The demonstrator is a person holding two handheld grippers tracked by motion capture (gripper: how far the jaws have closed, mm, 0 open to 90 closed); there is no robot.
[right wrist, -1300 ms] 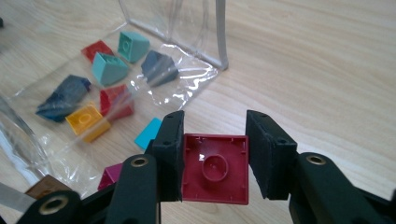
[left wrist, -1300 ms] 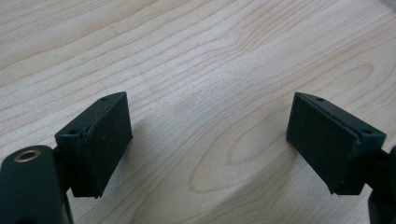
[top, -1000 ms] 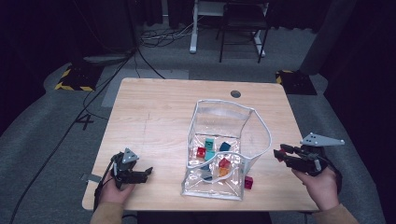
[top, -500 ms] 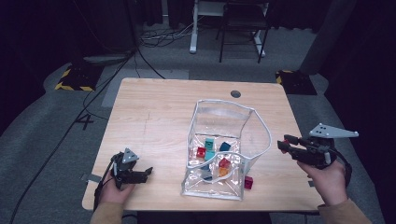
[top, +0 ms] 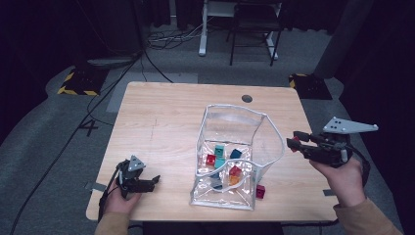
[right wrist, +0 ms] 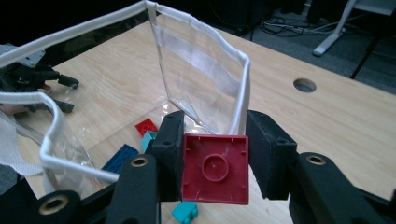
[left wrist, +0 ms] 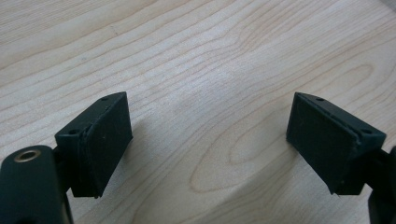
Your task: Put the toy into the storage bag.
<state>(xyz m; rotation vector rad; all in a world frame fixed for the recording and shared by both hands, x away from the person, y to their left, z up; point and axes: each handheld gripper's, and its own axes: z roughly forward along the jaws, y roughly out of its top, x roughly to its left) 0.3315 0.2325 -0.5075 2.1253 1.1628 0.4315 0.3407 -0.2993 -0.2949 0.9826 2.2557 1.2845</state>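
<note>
Item, nearest: left tool (top: 147,183), resting low on the desk (top: 166,117) at its near left corner, jaws spread wide with bare wood between them, gripping nothing.

Item: red brick (right wrist: 215,169), clamped squarely between the jaws of the right tool (top: 296,141), hollow underside toward that tool's camera. It hangs in the air off the right side of the clear bag (top: 235,147), about level with the bag's white-edged rim.

Item: a second red brick (top: 260,191), lying on the desk just outside the bag's near right corner.

Item: clear bag, standing open mid-desk, holding loose bricks (red, teal, blue, orange) on its floor.

Item, farthest: round cable hole (top: 247,98) near the desk's back edge.

Handling note: the step in hand looks to be dropping the held brick into the bag. The rim is soft and sags inward on the right, so the brick should be carried clear over that edge and well inside the mouth before the jaws part; a brush against the wall could fold or tip the bag. The idle left tool could steady the far rim if it slumps.

Change since the earlier frames: the right tool has risen from near desk height to rim height, grip unchanged; the left tool has not moved.
</note>
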